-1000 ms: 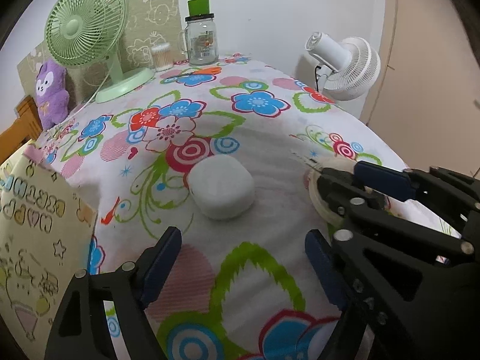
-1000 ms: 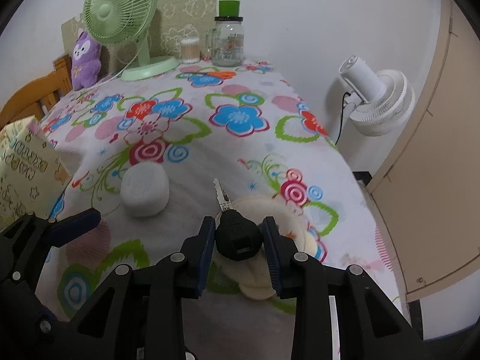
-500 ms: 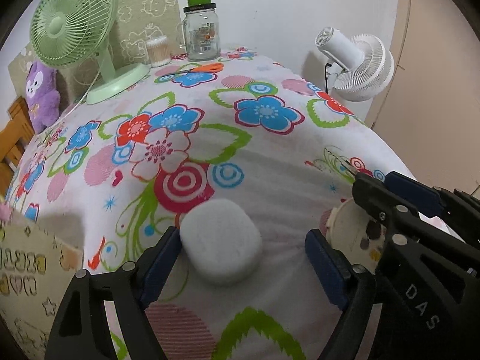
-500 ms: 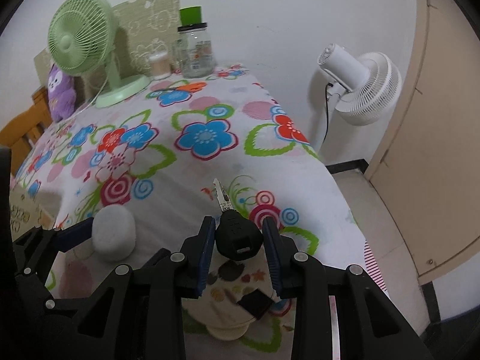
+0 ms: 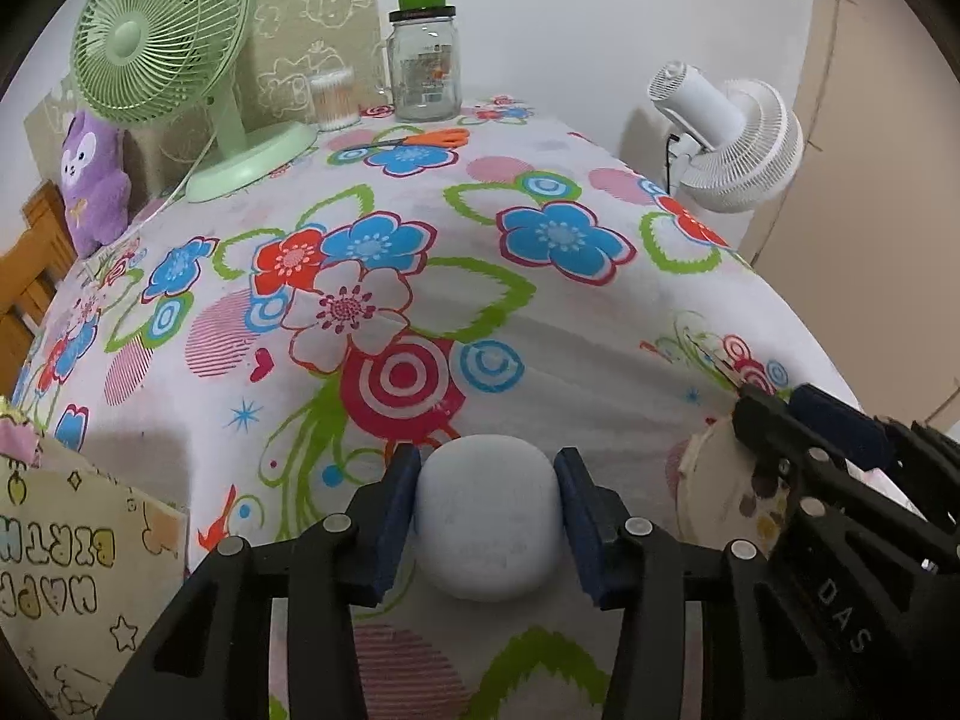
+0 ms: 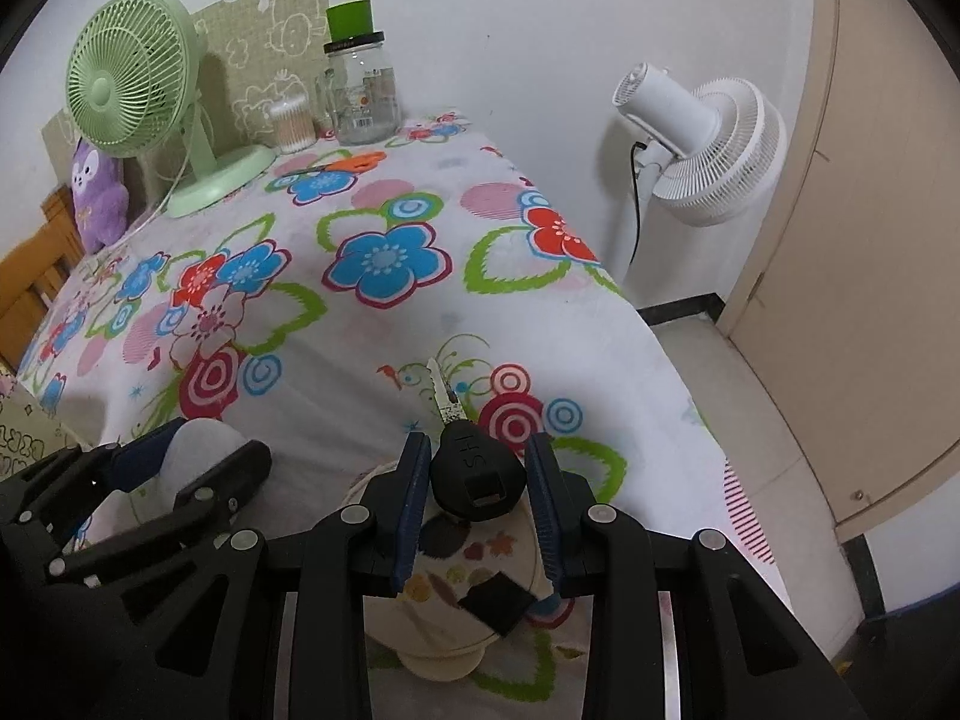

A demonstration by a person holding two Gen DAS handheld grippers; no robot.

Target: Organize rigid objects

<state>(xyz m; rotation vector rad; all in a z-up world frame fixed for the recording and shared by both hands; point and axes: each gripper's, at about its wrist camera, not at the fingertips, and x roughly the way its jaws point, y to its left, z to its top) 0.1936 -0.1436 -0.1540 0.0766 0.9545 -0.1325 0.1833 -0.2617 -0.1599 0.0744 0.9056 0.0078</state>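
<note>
A white rounded case (image 5: 489, 519) lies on the flowered tablecloth. My left gripper (image 5: 486, 510) has closed on its two sides, both blue pads touching it; it also shows in the right wrist view (image 6: 198, 450). My right gripper (image 6: 478, 480) is shut on a black-headed key (image 6: 474, 471), its metal blade pointing forward. It holds the key just above a cream round bowl (image 6: 462, 618) with a flower pattern inside; a small black square piece (image 6: 497, 603) lies in the bowl. The bowl's rim shows in the left wrist view (image 5: 714, 498).
A green desk fan (image 5: 162, 60), a glass jar with green lid (image 5: 423, 60), a cotton swab tub (image 5: 332, 97), orange scissors (image 5: 420, 138) and a purple plush (image 5: 93, 180) stand at the far end. A white floor fan (image 6: 702, 144) stands beyond the right edge. A birthday card (image 5: 66, 552) is at left.
My left gripper moved forward around the white case and closed on it. My right gripper carried the key rightward and now holds it over the bowl.
</note>
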